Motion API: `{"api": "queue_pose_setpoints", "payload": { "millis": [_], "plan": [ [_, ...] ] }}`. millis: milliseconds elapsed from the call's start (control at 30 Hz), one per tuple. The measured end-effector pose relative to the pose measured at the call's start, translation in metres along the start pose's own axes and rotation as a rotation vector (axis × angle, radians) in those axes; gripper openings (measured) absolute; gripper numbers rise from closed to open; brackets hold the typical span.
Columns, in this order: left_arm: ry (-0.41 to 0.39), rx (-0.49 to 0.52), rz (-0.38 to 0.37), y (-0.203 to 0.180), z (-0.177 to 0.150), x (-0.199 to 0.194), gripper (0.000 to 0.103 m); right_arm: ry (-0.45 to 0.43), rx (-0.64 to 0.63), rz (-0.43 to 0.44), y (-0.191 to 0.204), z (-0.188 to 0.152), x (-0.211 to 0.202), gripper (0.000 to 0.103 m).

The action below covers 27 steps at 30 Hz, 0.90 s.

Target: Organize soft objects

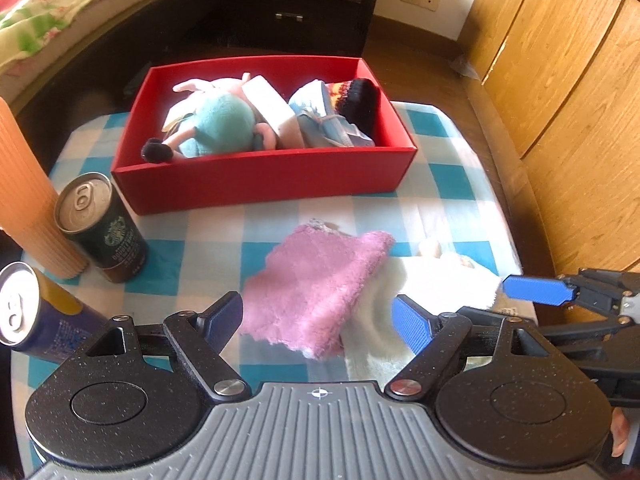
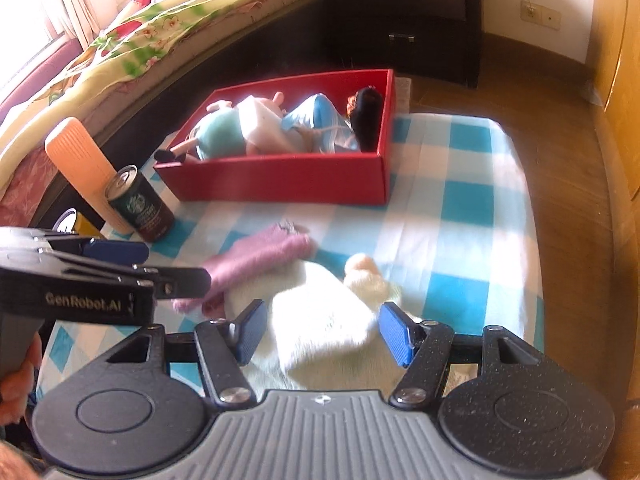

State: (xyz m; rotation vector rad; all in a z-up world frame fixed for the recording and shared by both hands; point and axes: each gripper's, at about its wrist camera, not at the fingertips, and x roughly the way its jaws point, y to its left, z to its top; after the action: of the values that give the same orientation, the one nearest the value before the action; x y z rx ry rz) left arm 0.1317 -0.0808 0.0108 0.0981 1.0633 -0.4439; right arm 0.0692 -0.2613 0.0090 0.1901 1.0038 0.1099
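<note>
A rectangular red cardboard box point(image 1: 264, 176) with smooth matte walls sits on a blue-and-white checked cloth point(image 1: 452, 176). Inside it lie a plush toy point(image 1: 216, 124) with a teal fleece body and pink limbs, a white block-shaped item point(image 1: 272, 108) beside it, a pale blue fabric piece point(image 1: 320, 116), and a dark knitted item point(image 1: 362, 100) with an orange striped band against the box's right wall.

In front of the box, on the cloth, a fluffy pink towel point(image 1: 316, 284) lies folded, its right edge overlapping a fuzzy white soft toy point(image 2: 320, 312).

Left of the box stands a dark green can point(image 1: 100, 228) with a silver pull-tab top and a Starbucks emblem; its smaller print is unreadable. Touching it is a ribbed orange column point(image 1: 28, 200), and nearer the camera a blue and yellow can point(image 1: 32, 320).

The left gripper point(image 1: 320, 318) has its jaws spread apart around the pink towel's near edge, holding nothing. The right gripper point(image 2: 320, 332) is likewise released, its blue textured pads point(image 2: 394, 332) flanking the white toy. "GenRobot.AI" is printed on the left gripper's side in the right wrist view.
</note>
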Motion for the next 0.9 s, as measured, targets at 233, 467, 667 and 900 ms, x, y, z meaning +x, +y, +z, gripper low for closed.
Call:
{"api": "queue_pose_setpoints", "payload": {
  "millis": [233,467,667,900],
  "plan": [
    [0.019,0.019,-0.004,-0.007,-0.004,0.005,0.080,0.016,-0.029,-0.001,0.004,-0.013,-0.003,0.040],
    [0.019,0.019,-0.015,-0.009,0.001,0.010,0.081,0.018,-0.034,0.001,0.005,-0.014,-0.002,0.040],
    [0.055,-0.005,-0.019,-0.006,0.014,0.034,0.081,0.033,-0.035,-0.004,0.004,-0.012,0.006,0.042],
    [0.097,-0.047,0.016,-0.001,0.021,0.066,0.076,0.045,-0.028,-0.009,0.000,-0.009,0.015,0.046]
  ]
}}
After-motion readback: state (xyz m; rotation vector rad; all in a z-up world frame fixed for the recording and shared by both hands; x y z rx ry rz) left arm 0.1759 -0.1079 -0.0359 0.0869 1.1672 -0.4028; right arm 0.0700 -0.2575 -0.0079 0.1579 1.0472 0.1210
